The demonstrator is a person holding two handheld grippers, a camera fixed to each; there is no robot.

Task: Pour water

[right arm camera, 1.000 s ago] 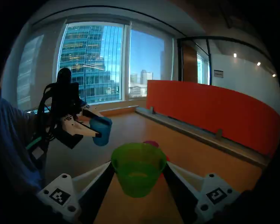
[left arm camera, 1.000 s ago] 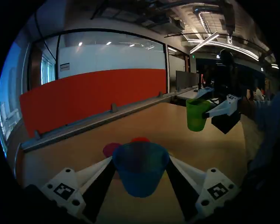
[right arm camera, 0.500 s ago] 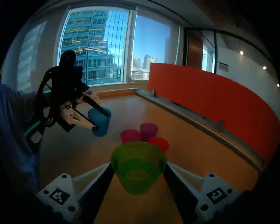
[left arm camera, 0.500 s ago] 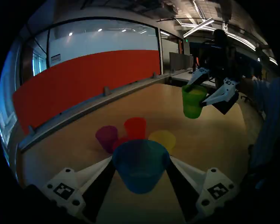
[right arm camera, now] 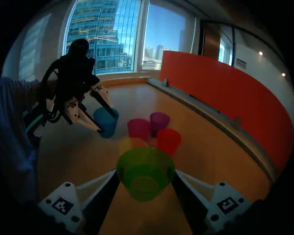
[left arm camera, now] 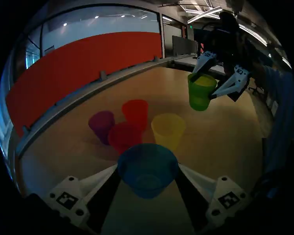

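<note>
Two cups aloft over the table, one per gripper. Left gripper: jaws closed on blue cup, both fingers against its sides, rim up. Right gripper: jaws closed on green cup, likewise upright. Pale disc low inside each cup; water or bare plastic, cannot tell. Judged step: bringing one cup to the other for the pour. Rims well apart, no tilt begun.

Risks:
- Spill onto the table if pouring cup tipped before its lip is over the receiving rim.
- Thin tapered walls: likely to buckle under too hard a squeeze, or to slide down through the fingers under too light a one.
- Finger-to-finger knock on close approach, with fingers flanking both cups just below the rims.

Surroundings:
- Four more cups clustered on the table, well in from the edge along the orange partition: purple cup, red cup, crimson cup, yellow cup. Packed close; touching or not, cannot tell.
- Cluster low between the two held cups, in the way of any low pass, and a likely landing spot for drips.
- Windows behind the left gripper in the right gripper view, blue sleeve beside it.
</note>
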